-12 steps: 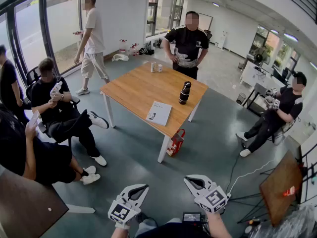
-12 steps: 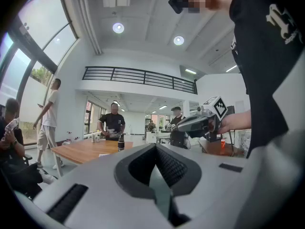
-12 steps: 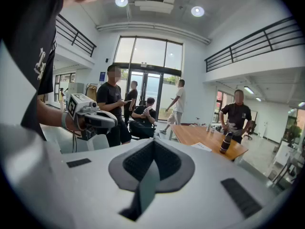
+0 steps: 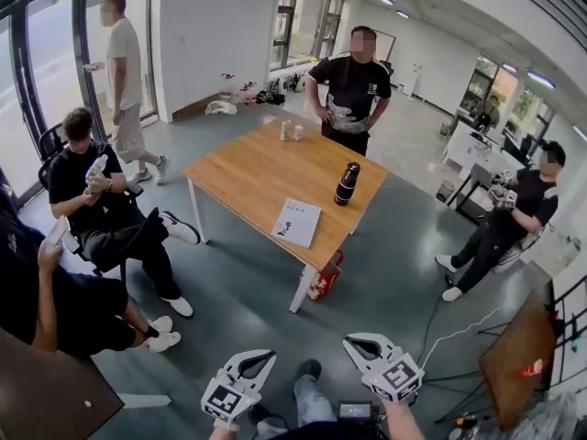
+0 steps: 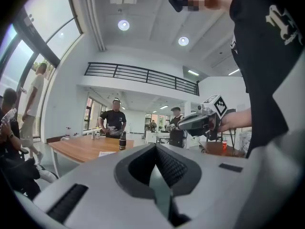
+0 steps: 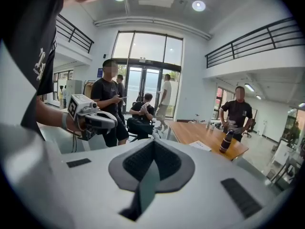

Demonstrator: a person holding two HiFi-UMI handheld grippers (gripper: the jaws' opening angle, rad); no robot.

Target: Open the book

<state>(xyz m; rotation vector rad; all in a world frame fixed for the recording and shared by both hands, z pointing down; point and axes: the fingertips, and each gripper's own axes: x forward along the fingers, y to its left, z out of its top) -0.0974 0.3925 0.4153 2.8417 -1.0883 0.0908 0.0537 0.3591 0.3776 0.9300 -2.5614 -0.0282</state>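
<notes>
A thin, pale, rectangular book (image 4: 296, 222) lay closed and flat at the near edge of the wooden surface (image 4: 248, 168), with a dark cylindrical bottle (image 4: 346, 183) standing just beyond it. The left tool (image 4: 257, 363) and right tool (image 4: 364, 345), both of smooth white plastic, were near the viewer and well apart from the surface. Each had its jaws pressed together on nothing.

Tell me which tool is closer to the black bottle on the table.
Right. The right tool hangs nearly in line with the black bottle, well short of the table; the left tool is farther off to the side.
</notes>
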